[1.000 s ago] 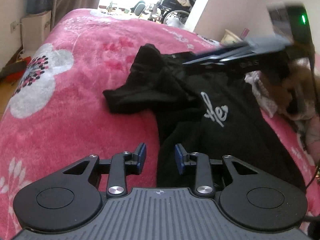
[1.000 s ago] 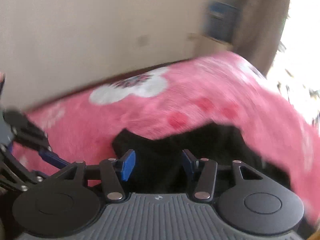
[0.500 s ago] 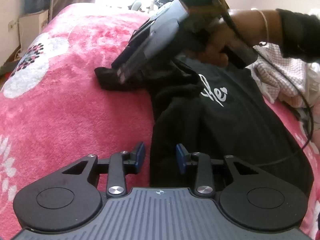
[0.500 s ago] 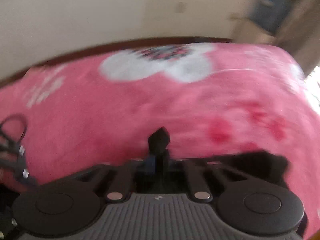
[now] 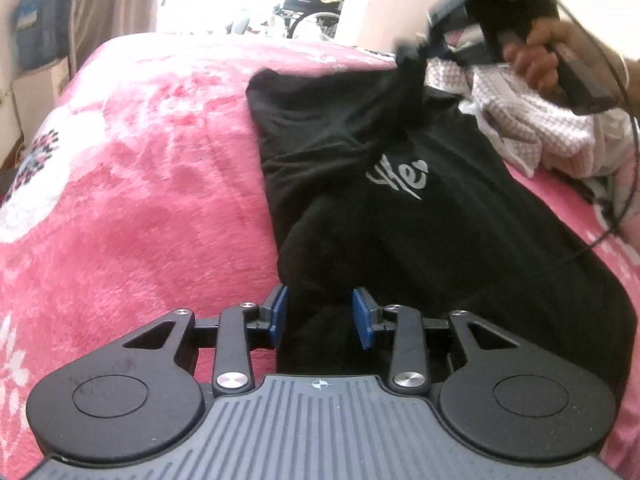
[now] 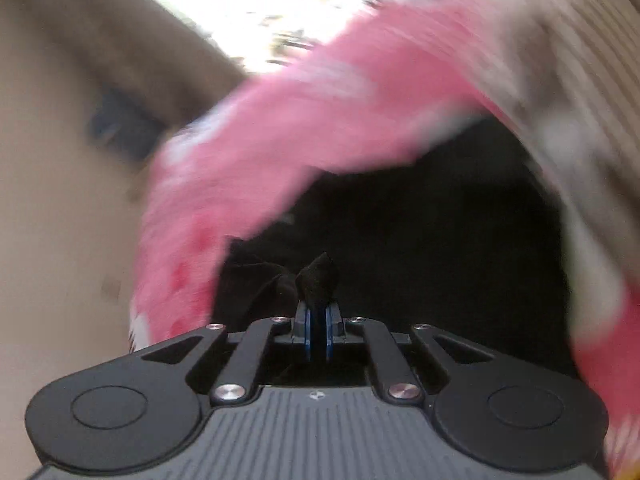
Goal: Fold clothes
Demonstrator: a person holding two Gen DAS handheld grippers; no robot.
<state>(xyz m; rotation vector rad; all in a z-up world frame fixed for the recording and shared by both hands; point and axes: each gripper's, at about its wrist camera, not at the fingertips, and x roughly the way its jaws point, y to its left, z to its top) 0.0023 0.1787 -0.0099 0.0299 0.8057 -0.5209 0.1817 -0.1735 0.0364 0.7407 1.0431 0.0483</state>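
Right tongs (image 6: pixel 319 330) were clenched on a pinch of the black T-shirt (image 5: pixel 400 208); a second earlier they stood apart over the sleeve, then snapped shut on it; since then the sleeve, which had lain spread out to the left on the pink blanket (image 5: pixel 140 168), was swept across the shirt body and now hung lifted from the tongs near the pile of checked laundry (image 5: pixel 532 120); right view was badly motion-blurred, so the hand (image 5: pixel 536 60) was moving fast; left tongs (image 5: pixel 320 316) sat released, blue pads either side of the shirt's near hem edge without pressing, barely shifted over the same second; shirt itself lay on the bed, white script print facing up; my read: first sleeve fold was under way, not finished; next, the sleeve needs laying flat over the torso, and the fast sweep risks dragging the whole shirt since nothing pins the hem.
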